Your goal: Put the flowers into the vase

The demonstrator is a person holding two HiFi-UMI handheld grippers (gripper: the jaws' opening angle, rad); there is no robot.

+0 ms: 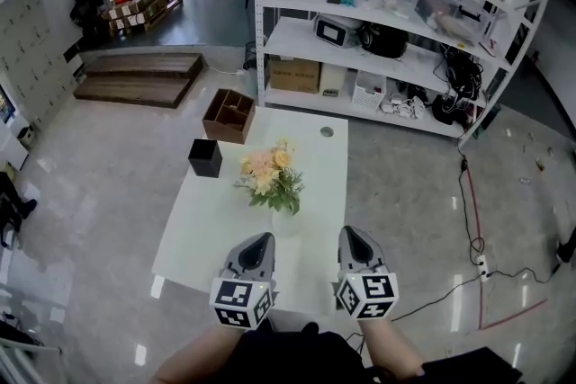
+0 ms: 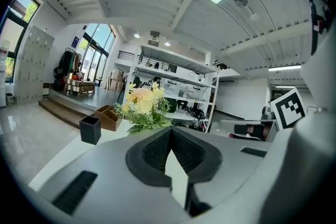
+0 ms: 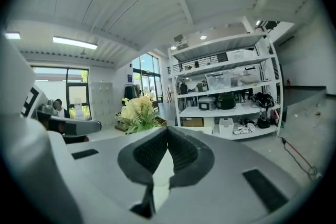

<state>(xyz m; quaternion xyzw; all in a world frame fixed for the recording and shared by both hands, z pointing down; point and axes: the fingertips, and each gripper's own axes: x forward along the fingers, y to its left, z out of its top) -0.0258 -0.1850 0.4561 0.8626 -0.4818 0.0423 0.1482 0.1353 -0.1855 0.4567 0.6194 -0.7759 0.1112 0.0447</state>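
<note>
A bunch of yellow and peach flowers with green leaves (image 1: 270,175) stands upright in a pale vase (image 1: 285,220) in the middle of the white table (image 1: 315,157). My left gripper (image 1: 261,238) hovers at the table's near edge, just in front of the vase, shut and empty. My right gripper (image 1: 349,232) sits beside it to the right, also shut with nothing in it. In the left gripper view the flowers (image 2: 143,107) rise just beyond the closed left gripper (image 2: 170,128). The right gripper view shows the flowers (image 3: 137,112) ahead and left of the closed right gripper (image 3: 168,128).
A black square box (image 1: 205,157) stands at the table's left edge and a brown wooden divided box (image 1: 229,115) at its far left corner. A white shelving rack (image 1: 387,22) full of gear stands behind the table. Cables (image 1: 472,220) run over the floor on the right.
</note>
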